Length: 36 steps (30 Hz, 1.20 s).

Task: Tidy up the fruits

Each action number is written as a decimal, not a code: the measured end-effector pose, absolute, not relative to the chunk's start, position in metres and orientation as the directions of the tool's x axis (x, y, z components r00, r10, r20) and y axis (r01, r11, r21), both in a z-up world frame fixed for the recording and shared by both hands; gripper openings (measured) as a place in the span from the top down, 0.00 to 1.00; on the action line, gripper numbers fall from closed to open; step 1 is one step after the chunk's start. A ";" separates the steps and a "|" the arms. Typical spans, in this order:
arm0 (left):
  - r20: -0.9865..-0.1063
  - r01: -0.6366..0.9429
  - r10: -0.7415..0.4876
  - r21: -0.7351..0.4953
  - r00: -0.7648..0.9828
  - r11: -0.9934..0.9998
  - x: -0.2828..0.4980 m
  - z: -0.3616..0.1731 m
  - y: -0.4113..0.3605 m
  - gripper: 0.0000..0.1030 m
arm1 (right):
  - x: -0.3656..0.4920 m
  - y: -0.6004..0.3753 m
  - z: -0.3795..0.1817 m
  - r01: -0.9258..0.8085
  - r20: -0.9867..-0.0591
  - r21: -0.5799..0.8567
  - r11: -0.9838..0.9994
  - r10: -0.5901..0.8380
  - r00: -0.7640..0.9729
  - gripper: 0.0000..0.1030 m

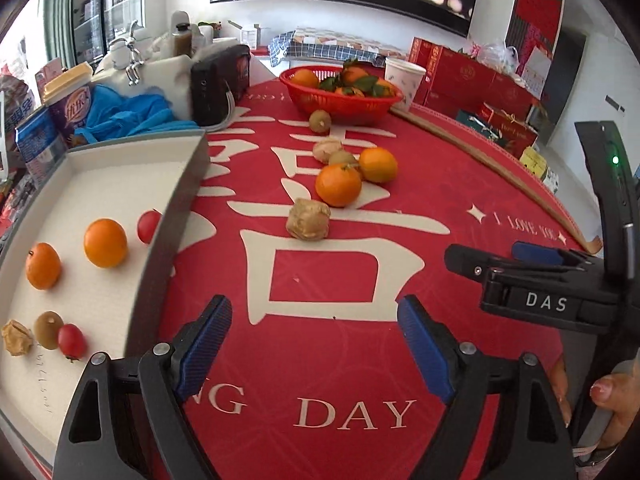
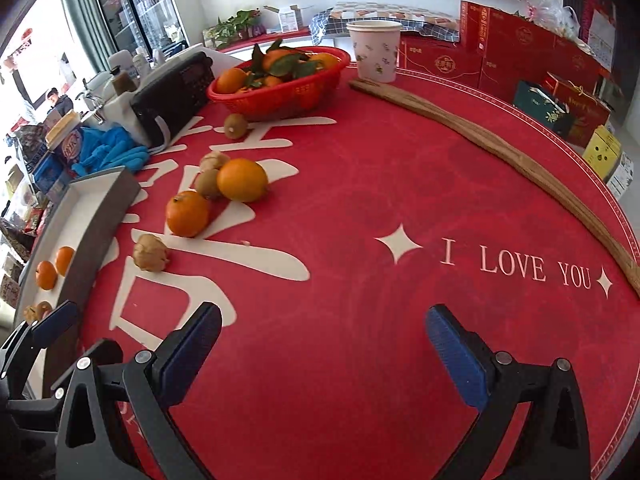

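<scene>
My left gripper [image 1: 316,346] hangs open over the red tablecloth with nothing between its blue pads. Beside it on the left, a white tray [image 1: 176,216] holds two oranges, two small red fruits, a kiwi and a walnut. My right gripper [image 2: 324,354] is open too and holds nothing, just right of the left one. Loose fruit lies ahead of both: a walnut [image 2: 151,258], two oranges [image 2: 187,214] [image 2: 242,180], a kiwi [image 2: 208,182], another walnut [image 2: 214,160] and a far kiwi [image 2: 235,125]. Behind them stands a red basket [image 2: 280,98] of leafy mandarins.
A long wooden stick [image 2: 500,152] curves along the table's right edge. A paper cup [image 2: 376,50] stands by the basket. A black radio [image 2: 172,88], blue gloves [image 2: 112,152] and cartons crowd the far left. Red gift boxes [image 2: 520,48] sit beyond the table.
</scene>
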State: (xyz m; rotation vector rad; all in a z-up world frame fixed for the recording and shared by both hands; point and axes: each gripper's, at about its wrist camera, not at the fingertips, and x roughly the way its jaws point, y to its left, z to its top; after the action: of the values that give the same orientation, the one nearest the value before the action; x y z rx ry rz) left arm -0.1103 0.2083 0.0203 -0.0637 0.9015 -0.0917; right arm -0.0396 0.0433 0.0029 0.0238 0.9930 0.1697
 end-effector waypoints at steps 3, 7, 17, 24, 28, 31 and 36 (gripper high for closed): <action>-0.802 0.049 -0.081 -0.065 0.592 0.997 -0.108 0.009 0.201 0.15 | -0.042 0.045 0.000 -0.155 -0.842 0.038 0.987 0.115 0.527 0.00; -0.799 0.053 -0.050 -0.023 0.599 0.998 -0.109 0.007 0.194 0.15 | -0.048 0.053 -0.006 -0.183 -0.845 -0.042 0.982 0.063 0.532 0.00; -0.806 0.070 -0.057 -0.019 0.589 0.997 -0.106 0.004 0.191 0.09 | -0.051 0.056 -0.008 -0.175 -0.818 -0.041 0.984 0.068 0.572 0.00; -0.806 0.071 -0.056 -0.018 0.589 0.997 -0.106 0.004 0.191 0.08 | -0.052 0.057 -0.008 -0.175 -0.816 -0.041 0.984 0.068 0.574 0.00; -0.806 0.071 -0.057 -0.019 0.589 0.997 -0.106 0.004 0.190 0.08 | -0.052 0.056 -0.008 -0.175 -0.816 -0.041 0.984 0.068 0.574 0.00; -0.806 0.071 -0.057 -0.018 0.589 0.997 -0.106 0.004 0.190 0.08 | -0.052 0.056 -0.008 -0.175 -0.816 -0.041 0.984 0.068 0.574 0.00; -0.806 0.071 -0.057 -0.019 0.589 0.997 -0.106 0.004 0.190 0.08 | -0.052 0.056 -0.008 -0.175 -0.816 -0.041 0.984 0.068 0.574 0.00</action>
State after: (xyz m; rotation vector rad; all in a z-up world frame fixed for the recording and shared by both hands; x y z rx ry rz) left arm -0.1062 0.1902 0.0041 0.0160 0.9380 -0.0741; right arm -0.0517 0.0562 -0.0077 -0.1216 0.9495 0.1430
